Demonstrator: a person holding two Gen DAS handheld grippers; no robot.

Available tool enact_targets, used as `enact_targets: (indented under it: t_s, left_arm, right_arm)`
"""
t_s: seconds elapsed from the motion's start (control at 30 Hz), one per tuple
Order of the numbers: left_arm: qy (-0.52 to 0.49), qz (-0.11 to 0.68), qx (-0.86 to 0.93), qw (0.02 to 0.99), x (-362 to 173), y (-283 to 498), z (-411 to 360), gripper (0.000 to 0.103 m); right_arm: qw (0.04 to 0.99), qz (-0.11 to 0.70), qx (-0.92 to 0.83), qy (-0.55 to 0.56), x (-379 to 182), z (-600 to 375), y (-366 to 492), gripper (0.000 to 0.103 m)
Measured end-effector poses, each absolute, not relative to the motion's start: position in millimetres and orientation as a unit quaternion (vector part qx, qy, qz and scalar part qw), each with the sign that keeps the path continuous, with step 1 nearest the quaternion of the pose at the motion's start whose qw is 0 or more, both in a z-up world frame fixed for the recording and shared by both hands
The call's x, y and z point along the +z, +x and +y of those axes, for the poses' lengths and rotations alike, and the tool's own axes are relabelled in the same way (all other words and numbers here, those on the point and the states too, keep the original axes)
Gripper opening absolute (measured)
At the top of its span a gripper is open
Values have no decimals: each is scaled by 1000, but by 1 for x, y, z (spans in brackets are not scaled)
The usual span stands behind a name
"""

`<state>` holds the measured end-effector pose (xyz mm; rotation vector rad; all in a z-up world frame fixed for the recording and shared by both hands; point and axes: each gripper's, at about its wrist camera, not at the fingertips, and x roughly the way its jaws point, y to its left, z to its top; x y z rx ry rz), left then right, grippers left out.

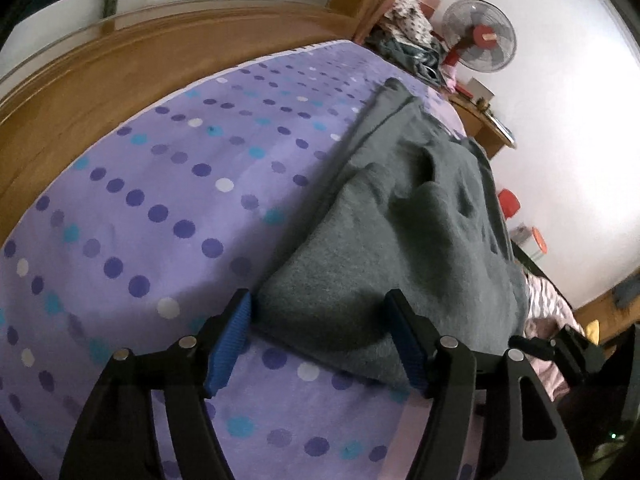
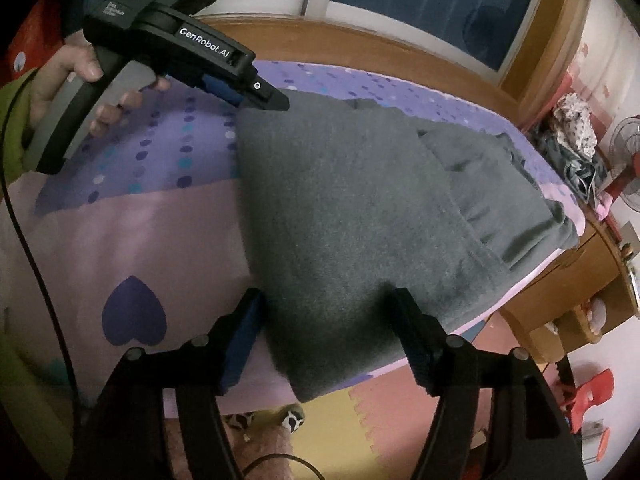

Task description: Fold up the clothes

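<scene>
Both grippers, left (image 1: pixel 320 340) and right (image 2: pixel 328 332), spread wide astride the grey garment (image 2: pixel 352 208).

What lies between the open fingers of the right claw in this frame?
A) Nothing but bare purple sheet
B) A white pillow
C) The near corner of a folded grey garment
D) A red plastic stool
C: in the right wrist view the right claw stands open with the near corner of the grey garment filling the gap between its fingers, over the edge of the bed.
</scene>
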<state>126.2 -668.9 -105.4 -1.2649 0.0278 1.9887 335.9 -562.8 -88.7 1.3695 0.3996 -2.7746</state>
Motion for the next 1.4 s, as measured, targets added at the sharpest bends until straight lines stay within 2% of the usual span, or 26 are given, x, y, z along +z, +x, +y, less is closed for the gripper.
enact_targets:
  t_s: [0.03, 0.13, 0.17, 0.2, 0.23, 0.27, 0.3, 0.33, 0.37, 0.43, 0.6, 0.93, 1.1, 1.3, 1.4]
  left_arm:
    - [-500, 10, 783, 370, -107, 127, -668, 77]
    - [-501, 5, 798, 335, -110, 130, -665, 78]
    - [-500, 5, 803, 325, -110, 132, -663, 78]
    - [-502, 7, 805, 316, -109, 133, -660, 75]
    - [-506, -2, 804, 312, -109, 134, -659, 62]
    - [-510, -19, 802, 309, -108, 135, -659, 56]
    - [-514, -34, 801, 306, -106, 135, -660, 42]
    - [-514, -47, 801, 303, -104, 134, -663, 32]
    - [-513, -62, 803, 297, -101, 134, -666, 30]
    - [-511, -98, 804, 289, -93, 134, -672, 26]
    - [-481, -139, 820, 279, -56, 137, -666, 24]
    - [-469, -70, 837, 273, 0, 103, -588, 24]
    - [-491, -57, 836, 240, -3, 75, -542, 24]
    - [-526, -50, 824, 204, -27, 41, -491, 26]
    - [-528, -47, 823, 206, -39, 25, -470, 28]
  right_arm:
    - [11, 123, -890, 439, -89, -561, 336, 68]
    - [7, 107, -891, 441, -90, -559, 334, 68]
    - [4, 103, -891, 441, -91, -559, 333, 63]
    - [0, 106, -892, 439, -91, -560, 333, 56]
    - [-2, 114, -893, 435, -90, -562, 333, 44]
    - [-2, 117, -894, 432, -89, -562, 333, 34]
    - [1, 114, -896, 430, -86, -560, 333, 29]
    - [5, 108, -898, 427, -82, -557, 333, 22]
    - [16, 91, -901, 423, -74, -550, 334, 20]
    - [37, 58, -908, 414, -58, -536, 334, 19]
    - [88, -26, -916, 389, -18, -500, 335, 17]
    - [139, -195, -900, 364, 13, -398, 307, 17]
    - [149, -247, -888, 359, 6, -345, 279, 17]
    - [155, -341, -845, 381, -36, -277, 240, 17]
    - [139, -358, -832, 399, -64, -253, 224, 17]
